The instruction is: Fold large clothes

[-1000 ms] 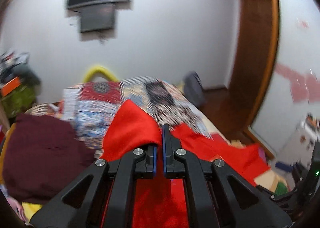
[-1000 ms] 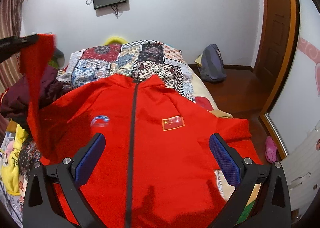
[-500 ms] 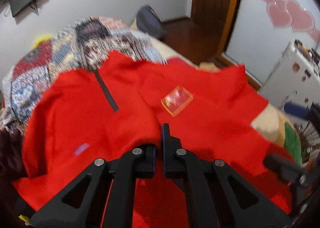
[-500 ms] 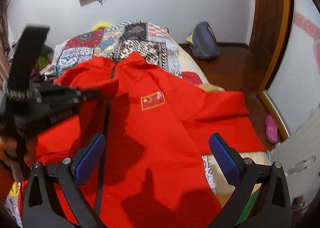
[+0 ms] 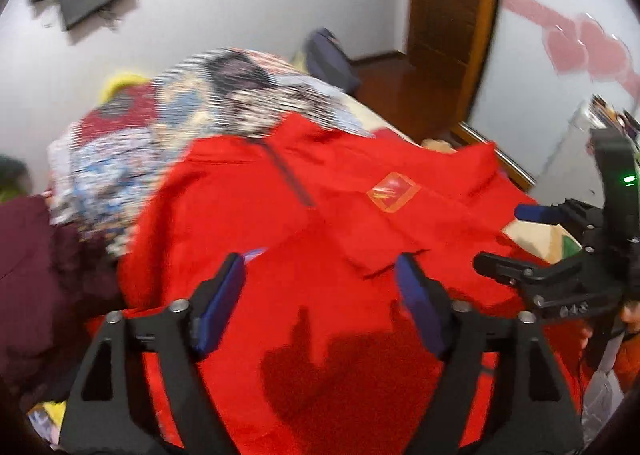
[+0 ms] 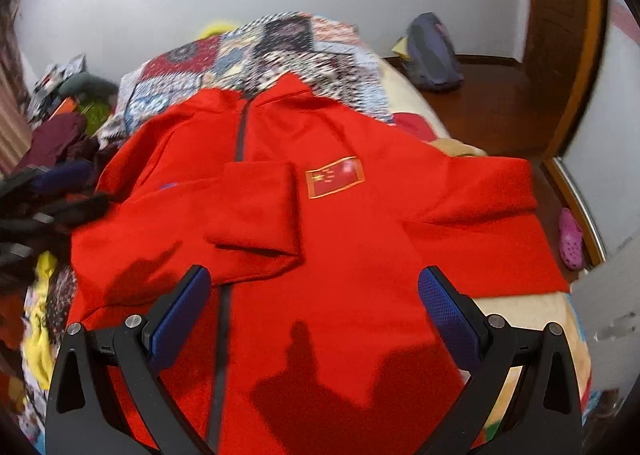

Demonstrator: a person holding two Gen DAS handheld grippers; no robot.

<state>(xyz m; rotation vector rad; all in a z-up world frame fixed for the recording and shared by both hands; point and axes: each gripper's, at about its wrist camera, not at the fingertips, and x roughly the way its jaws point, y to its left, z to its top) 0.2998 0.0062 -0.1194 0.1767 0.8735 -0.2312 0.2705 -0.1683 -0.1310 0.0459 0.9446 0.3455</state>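
A red zip jacket (image 6: 360, 255) lies face up on the bed, with a flag patch (image 6: 335, 176) on its chest. One sleeve (image 6: 256, 207) is folded across the front beside the zip. The other sleeve (image 6: 480, 195) stretches out to the right. My left gripper (image 5: 318, 295) hovers over the jacket (image 5: 240, 215); its jaws are opening with nothing between them, and the folded sleeve lies free just ahead of it. My right gripper (image 6: 314, 315) stands open above the lower front of the jacket and holds nothing.
A patchwork bedspread (image 6: 280, 51) covers the far end of the bed. A maroon garment (image 5: 28, 275) and yellow clothes (image 6: 40, 315) are piled at the left. On the wooden floor to the right are a backpack (image 6: 434, 51) and a pink shoe (image 6: 570, 237).
My left gripper carried the red sleeve down across the jacket's front, then opened and let it go. The right gripper stayed open and sank a little.
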